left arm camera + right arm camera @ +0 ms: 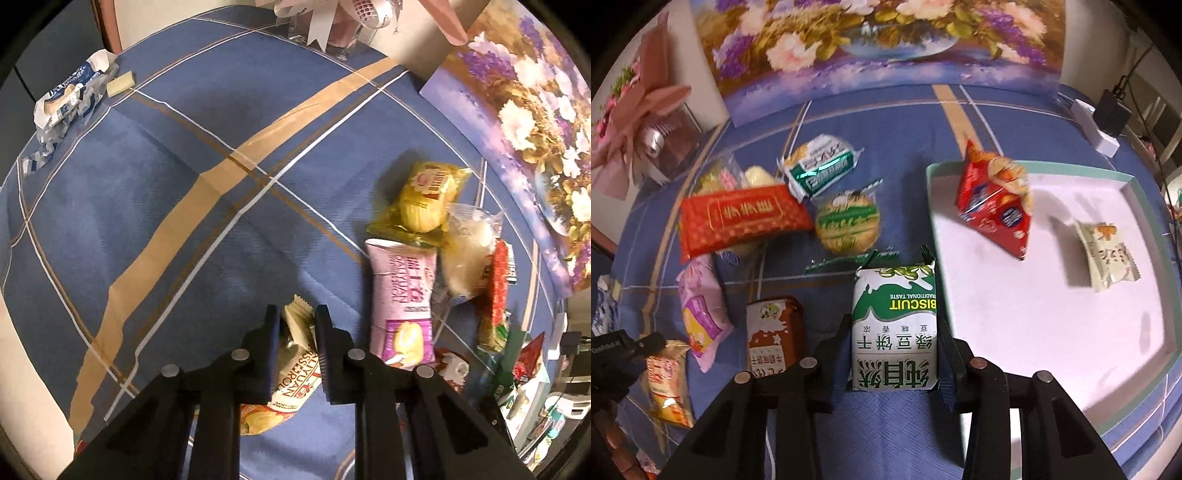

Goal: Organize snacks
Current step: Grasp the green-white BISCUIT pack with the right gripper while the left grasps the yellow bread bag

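In the left wrist view my left gripper [297,317] is shut on a cream roll packet [295,373] with red lettering, over the blue checked cloth. In the right wrist view my right gripper [894,325] is shut on a green-and-white biscuit pack [895,314], its pads pressing both long sides. Just right of that pack lies a white tray [1071,332] with a teal rim. The tray holds a red triangular snack bag [997,210] and a small cream packet [1108,254].
Loose snacks lie left of the tray: a red flat packet [742,218], a round green cookie pack [847,221], a green-white pack [820,166], a pink pack [701,310], a brown pack [774,332]. A torn wrapper [70,99] lies far left. A flower painting [879,44] stands behind.
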Demonstrator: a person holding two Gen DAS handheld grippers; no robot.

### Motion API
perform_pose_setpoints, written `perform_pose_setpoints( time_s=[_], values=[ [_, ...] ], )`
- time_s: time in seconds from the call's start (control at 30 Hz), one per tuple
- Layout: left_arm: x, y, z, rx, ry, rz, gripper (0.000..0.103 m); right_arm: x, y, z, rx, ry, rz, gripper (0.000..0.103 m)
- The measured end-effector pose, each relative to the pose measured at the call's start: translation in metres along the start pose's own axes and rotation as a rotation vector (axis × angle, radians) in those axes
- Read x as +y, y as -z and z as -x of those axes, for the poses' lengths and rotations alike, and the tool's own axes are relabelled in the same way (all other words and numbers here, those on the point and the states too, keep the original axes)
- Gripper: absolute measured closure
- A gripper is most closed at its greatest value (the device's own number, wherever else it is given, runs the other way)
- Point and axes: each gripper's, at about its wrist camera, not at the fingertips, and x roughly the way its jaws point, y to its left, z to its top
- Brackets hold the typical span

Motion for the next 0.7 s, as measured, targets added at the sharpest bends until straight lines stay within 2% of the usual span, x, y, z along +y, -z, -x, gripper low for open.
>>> perform_pose_setpoints(
  time_s=[0.37, 0.57, 0.7],
  values=[
    [-0.004, 0.011, 0.013, -0.008, 0.06, 0.031, 0.087, -0.007, 0.006, 0.037, -0.025, -0.031, -0.016, 0.061],
    [0.008, 0.011, 0.014, 0.006, 0.097, 0.052, 0.088, -0.012, 0.004, 0.041, -0.031, -0.036, -0.016, 0.061],
    [0.014, 0.009, 0.007, 0.023, 0.112, 0.066, 0.088, -0.01, 0.006, 0.034, -0.003, -0.028, 0.0, 0.061]
  ],
)
